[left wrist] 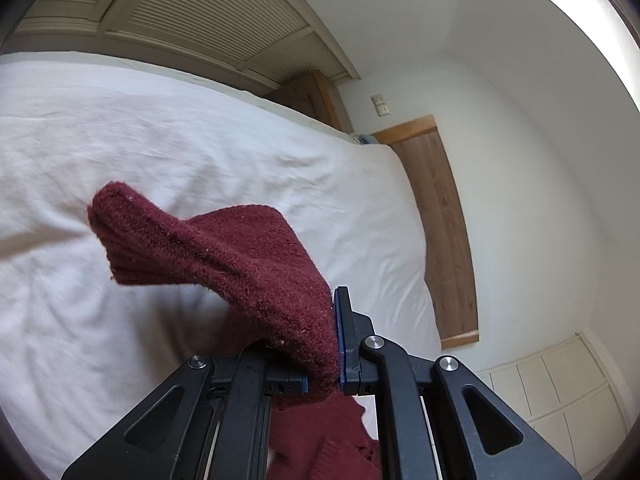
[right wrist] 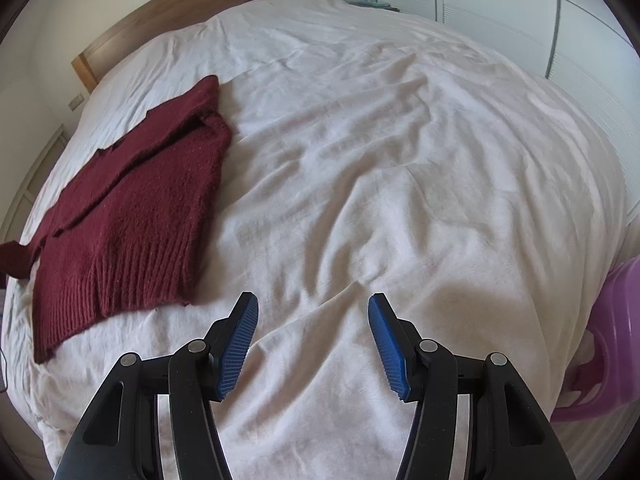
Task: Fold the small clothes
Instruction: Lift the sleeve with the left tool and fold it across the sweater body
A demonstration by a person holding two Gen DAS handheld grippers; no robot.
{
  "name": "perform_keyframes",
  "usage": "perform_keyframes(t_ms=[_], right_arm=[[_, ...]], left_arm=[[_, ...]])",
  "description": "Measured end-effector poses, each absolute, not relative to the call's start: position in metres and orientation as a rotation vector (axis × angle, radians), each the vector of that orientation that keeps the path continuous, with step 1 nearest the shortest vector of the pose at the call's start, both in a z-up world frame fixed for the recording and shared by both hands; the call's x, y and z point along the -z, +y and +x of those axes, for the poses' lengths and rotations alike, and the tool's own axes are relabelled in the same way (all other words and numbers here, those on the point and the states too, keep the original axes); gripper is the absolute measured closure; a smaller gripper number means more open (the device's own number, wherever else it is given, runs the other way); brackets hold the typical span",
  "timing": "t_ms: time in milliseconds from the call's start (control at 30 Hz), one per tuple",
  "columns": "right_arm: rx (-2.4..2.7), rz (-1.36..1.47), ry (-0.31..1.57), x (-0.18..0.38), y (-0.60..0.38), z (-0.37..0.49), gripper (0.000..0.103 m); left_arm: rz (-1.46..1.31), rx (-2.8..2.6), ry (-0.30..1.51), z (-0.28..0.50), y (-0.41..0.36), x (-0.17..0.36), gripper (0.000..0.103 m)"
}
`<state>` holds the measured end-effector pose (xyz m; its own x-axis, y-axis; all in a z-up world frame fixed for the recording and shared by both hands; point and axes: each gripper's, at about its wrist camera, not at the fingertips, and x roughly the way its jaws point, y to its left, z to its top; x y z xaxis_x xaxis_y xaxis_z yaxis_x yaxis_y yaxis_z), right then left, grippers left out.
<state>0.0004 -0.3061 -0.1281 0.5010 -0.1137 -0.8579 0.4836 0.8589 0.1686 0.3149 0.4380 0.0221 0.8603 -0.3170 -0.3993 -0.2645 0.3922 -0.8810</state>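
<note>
Bedding fills both views: a wide bed [right wrist: 400,160] under a rumpled white cover, creased all over, with a wooden headboard [right wrist: 180,4] along its far edge and pale louvred cupboard doors [right wrist: 500,12] past its far right corner. On the cover lies a dark red knitted sweater [right wrist: 132,208], spread mostly flat near the left edge of the bed, ribbed hem toward the near edge, one sleeve folded diagonally across its body and another end trailing off over the left edge. A purple plastic basket [right wrist: 612,340] sits just beside the bed's right edge, only partly in view.

From the left wrist camera, a bunched fold of the same sweater [left wrist: 224,256] stands up off the cover, lifted clear of it, and more red knit hangs below between the tool's arms. The left gripper [left wrist: 324,384] is clamped tight on that fold, its blue pads pressed into the wool with no gap showing.

The right gripper [right wrist: 314,344] hangs over bare cover near the near edge, well apart from the sweater, its blue ribbed pads [right wrist: 236,348] spread about halfway and holding nothing
</note>
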Motion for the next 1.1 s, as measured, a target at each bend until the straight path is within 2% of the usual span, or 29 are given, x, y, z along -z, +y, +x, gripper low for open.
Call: perform_keyframes(t_ms=[533, 900, 1100], right_arm=[[0.286, 0.542, 0.94, 0.149, -0.338, -0.003, 0.044], [0.246, 0.438, 0.945, 0.147, -0.336, 0.013, 0.044], [0.221, 0.39, 0.968, 0.158, -0.328, 0.021, 0.044]], left_arm=[[-0.984, 0.304, 0.633, 0.375, 0.241, -0.087, 0.096], [-0.853, 0.44, 0.776, 0.393, 0.11, -0.053, 0.096], [-0.783, 0.488, 0.892, 0.392, 0.043, -0.009, 0.096]])
